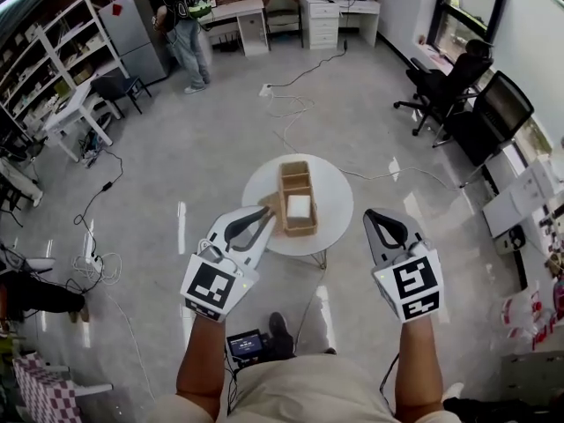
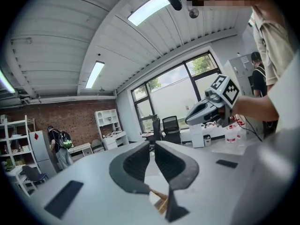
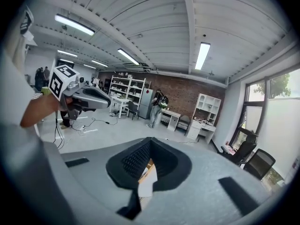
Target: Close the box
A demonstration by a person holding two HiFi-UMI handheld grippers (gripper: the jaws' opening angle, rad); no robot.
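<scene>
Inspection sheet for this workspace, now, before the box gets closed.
Surface: round white table, holding only the box.
Job's things: wooden box, open, with compartments; a white item in the near one; a flap hangs out on its left.
Clutter: nothing seen on the table.
Grippers: left tongs shut, tips by that flap; right tongs shut, beside the table's right edge; nothing gripped.
Cables: white cable and black cable on the floor.
Surroundings: office chairs, shelving, a person by the far wall.
</scene>
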